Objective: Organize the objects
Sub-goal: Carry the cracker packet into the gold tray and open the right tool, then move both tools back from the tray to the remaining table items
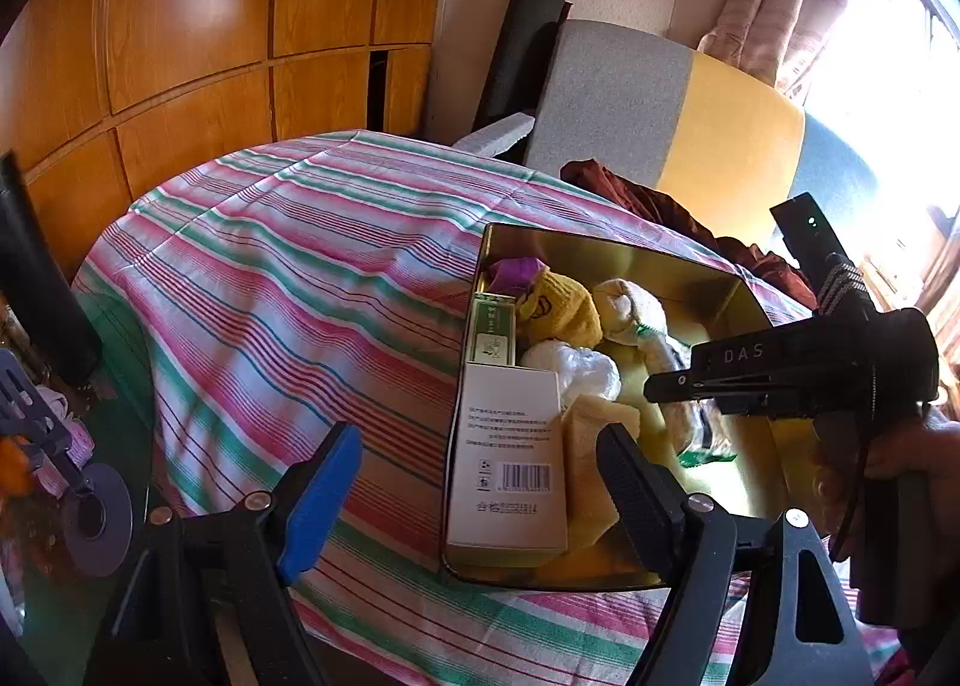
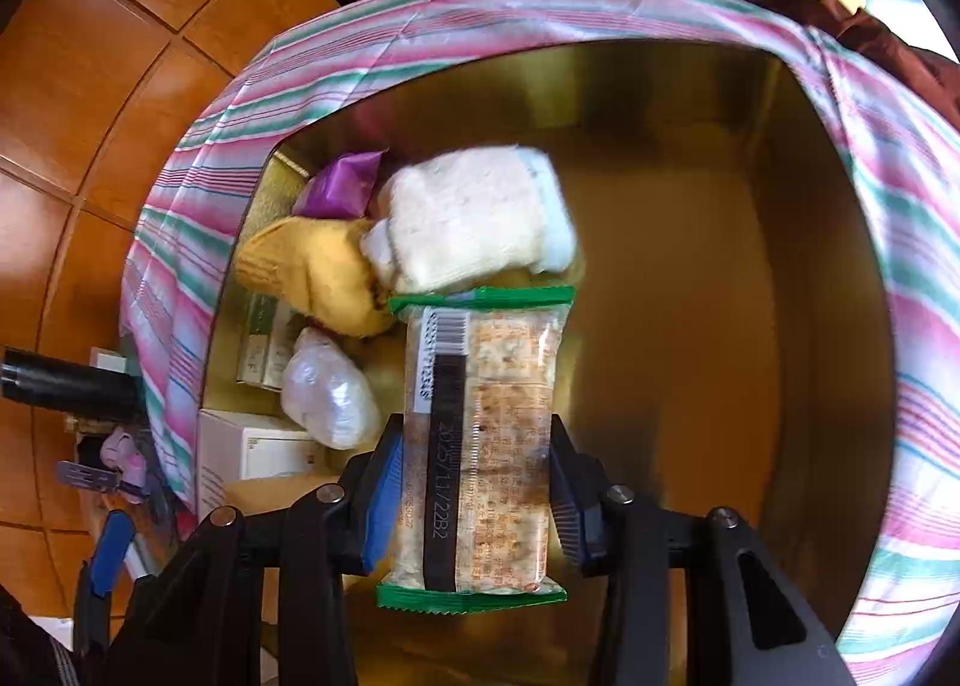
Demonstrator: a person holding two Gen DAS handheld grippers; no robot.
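Note:
A gold metal tin (image 1: 606,257) sits on the striped tablecloth; it also shows in the right wrist view (image 2: 690,278). Inside lie a white box (image 1: 510,470), a green box (image 1: 492,329), a yellow sock (image 1: 561,308), a cream sock (image 2: 474,218), a purple packet (image 2: 342,185) and a white bag (image 2: 327,389). My right gripper (image 2: 474,497) is shut on a green-edged cracker packet (image 2: 486,446), held over the tin. It shows from the side in the left wrist view (image 1: 654,386). My left gripper (image 1: 480,482) is open and empty, at the tin's near left corner.
The striped cloth (image 1: 288,278) covers a round table. A grey and yellow chair (image 1: 660,110) with dark red cloth (image 1: 648,200) stands behind. Wooden cabinets (image 1: 198,26) are at the back left. Clutter (image 1: 60,446) lies beside the table at the left.

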